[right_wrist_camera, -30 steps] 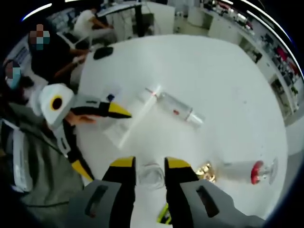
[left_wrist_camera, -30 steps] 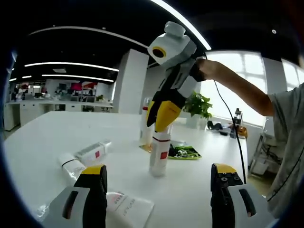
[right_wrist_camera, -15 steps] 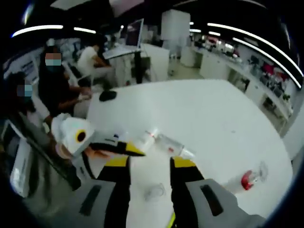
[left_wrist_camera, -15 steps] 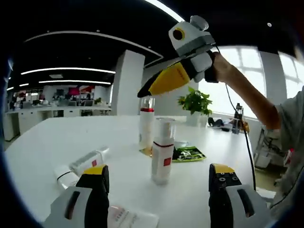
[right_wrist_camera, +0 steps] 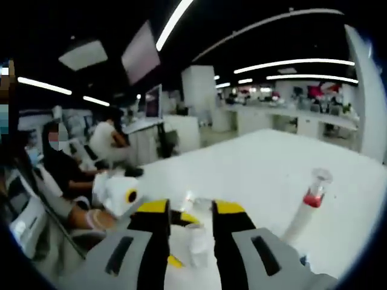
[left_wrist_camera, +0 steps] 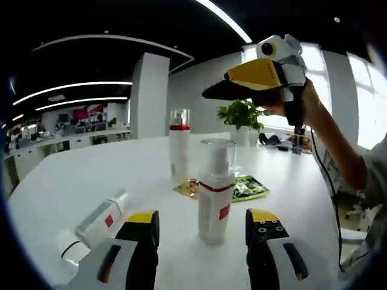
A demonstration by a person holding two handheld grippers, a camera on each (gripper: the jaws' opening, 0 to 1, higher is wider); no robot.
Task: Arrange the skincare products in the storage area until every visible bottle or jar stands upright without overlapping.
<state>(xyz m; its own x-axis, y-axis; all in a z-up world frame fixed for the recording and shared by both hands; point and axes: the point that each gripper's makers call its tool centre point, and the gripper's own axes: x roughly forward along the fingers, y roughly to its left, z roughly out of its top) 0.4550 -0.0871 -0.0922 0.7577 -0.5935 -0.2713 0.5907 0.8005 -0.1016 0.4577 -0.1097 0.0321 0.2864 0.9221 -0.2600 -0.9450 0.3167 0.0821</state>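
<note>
Pump bottle (left_wrist_camera: pixel 216 196): stood upright on the surface (left_wrist_camera: pixel 109 175), landmark.
Red-capped bottle (left_wrist_camera: pixel 179 145): upright just behind it.
Tube (left_wrist_camera: pixel 97 220): lay flat left of it.
My left gripper (left_wrist_camera: pixel 202 226): open, empty, straddling it.
My right gripper (right_wrist_camera: pixel 188 219): raised, parted, empty.

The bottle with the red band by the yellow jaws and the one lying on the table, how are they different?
The near bottle with the red band stands upright between the left gripper jaws; the lying bottle rests on its side on the white table. The standing one has a clear cap on top; the lying one's end points toward the camera. The standing one sits mid-view, the lying one to the view's left. Both are white with a red mark.
</note>
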